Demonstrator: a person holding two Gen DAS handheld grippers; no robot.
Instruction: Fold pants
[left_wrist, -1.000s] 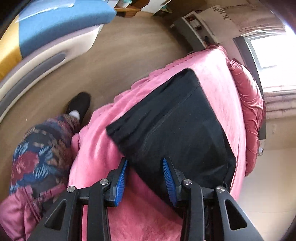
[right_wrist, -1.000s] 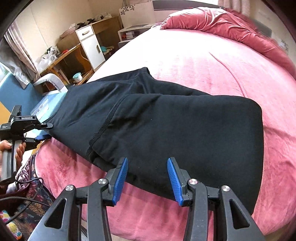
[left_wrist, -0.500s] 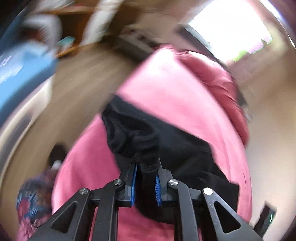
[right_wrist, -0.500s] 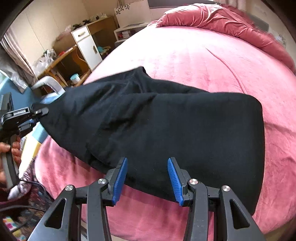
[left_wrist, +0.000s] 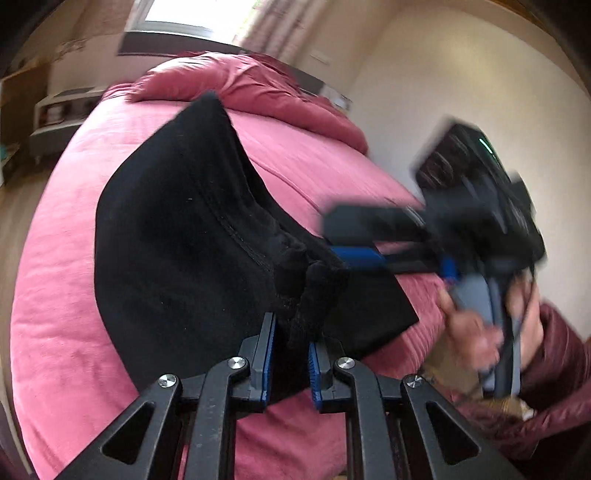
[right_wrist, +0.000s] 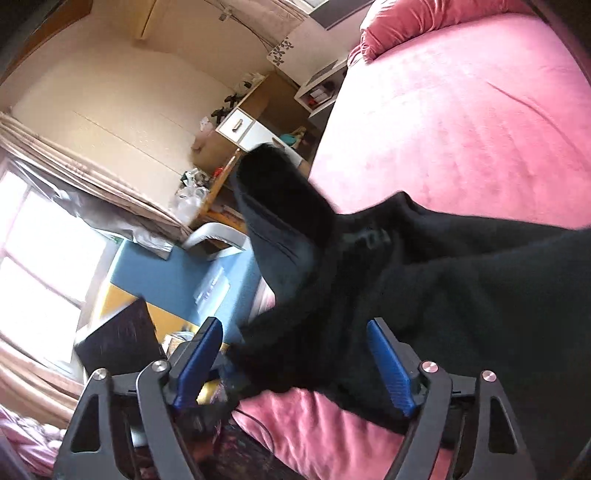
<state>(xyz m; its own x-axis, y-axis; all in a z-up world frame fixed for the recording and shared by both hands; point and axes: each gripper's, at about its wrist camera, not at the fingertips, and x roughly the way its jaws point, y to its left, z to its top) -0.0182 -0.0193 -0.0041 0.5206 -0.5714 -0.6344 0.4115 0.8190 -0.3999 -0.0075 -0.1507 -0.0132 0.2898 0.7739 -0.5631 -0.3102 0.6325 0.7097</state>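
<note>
Pants (left_wrist: 177, 236), black, are spread on the pink bed (left_wrist: 59, 266), with one bunched end lifted above it. That bunch is clamped between the narrow jaws of the left gripper (left_wrist: 290, 354). The right gripper (right_wrist: 295, 363) is held beside the lifted end, jaws wide around loose cloth.

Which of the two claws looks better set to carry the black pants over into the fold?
Left, probably. The left gripper is shut on a bunched corner of the pants, lifted off the bed. The right gripper is open, gripping nothing.
</note>
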